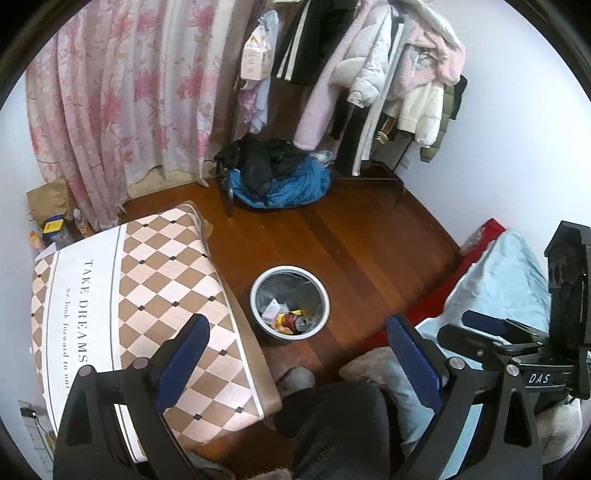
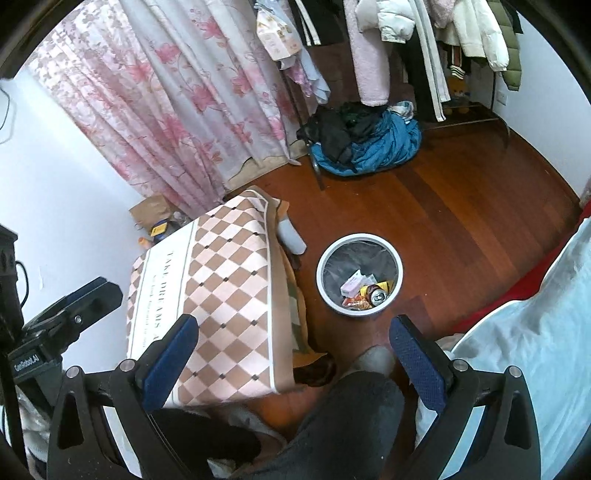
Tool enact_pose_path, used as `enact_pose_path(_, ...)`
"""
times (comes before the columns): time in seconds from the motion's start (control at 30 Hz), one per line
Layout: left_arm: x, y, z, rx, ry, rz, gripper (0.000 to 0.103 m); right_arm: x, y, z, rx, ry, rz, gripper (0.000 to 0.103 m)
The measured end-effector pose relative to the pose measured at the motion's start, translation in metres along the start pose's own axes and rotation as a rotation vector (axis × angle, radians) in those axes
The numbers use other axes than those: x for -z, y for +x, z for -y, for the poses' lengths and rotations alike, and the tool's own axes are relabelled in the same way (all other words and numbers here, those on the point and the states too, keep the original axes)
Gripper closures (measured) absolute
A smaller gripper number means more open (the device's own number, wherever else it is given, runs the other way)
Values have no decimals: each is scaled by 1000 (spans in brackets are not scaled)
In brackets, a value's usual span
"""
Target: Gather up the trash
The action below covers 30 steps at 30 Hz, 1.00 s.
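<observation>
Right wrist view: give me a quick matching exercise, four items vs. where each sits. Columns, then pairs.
Items:
1. drink can
2. blue garment pile
3. floral curtain
4. checkered cloth

Places:
A. hanging at upper left
B. inside the lined bin
C. covering the table at left
D. on the floor under the hanging coats

Pairs: 1-B, 2-D, 3-A, 4-C

My gripper fingers (image 1: 410, 354) have dark blue pads on black frames. The table cloth (image 1: 155, 280) shows brown and pale pink diamonds. The bin (image 2: 325, 291) is white, the curtain (image 2: 177, 96) pink-flowered, the floor (image 1: 354, 236) red-brown.
</observation>
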<state>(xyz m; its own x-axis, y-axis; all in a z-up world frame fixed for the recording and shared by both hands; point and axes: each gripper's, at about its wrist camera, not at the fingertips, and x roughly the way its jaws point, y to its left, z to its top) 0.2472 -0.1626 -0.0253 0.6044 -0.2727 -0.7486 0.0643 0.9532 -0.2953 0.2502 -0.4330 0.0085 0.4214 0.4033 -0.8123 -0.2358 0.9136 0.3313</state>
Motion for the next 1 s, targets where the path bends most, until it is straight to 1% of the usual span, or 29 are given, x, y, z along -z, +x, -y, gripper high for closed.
enact_pose_path(0.1,0,-5,1,25,-12,-9,5,-1,-6,-2,-10,-8,-5,0)
enact_pose_path(0.3,2,-9,4,40,-14,-8,5,-3,-12,0,-28,-5,-19,0)
enact_pose_path(0.5,3,-10,5,43,-20,-11,5,-2,-11,5,-24,-9,-38,0)
enact_pose_path(0.57,3,-9,7,40,-25,-14,0,-2,-9,4,-19,-13,-40,0)
enact_pose_path(1.0,7,-4,12,43,-40,-22,0,-1,-7,2,-21,-10,-44,0)
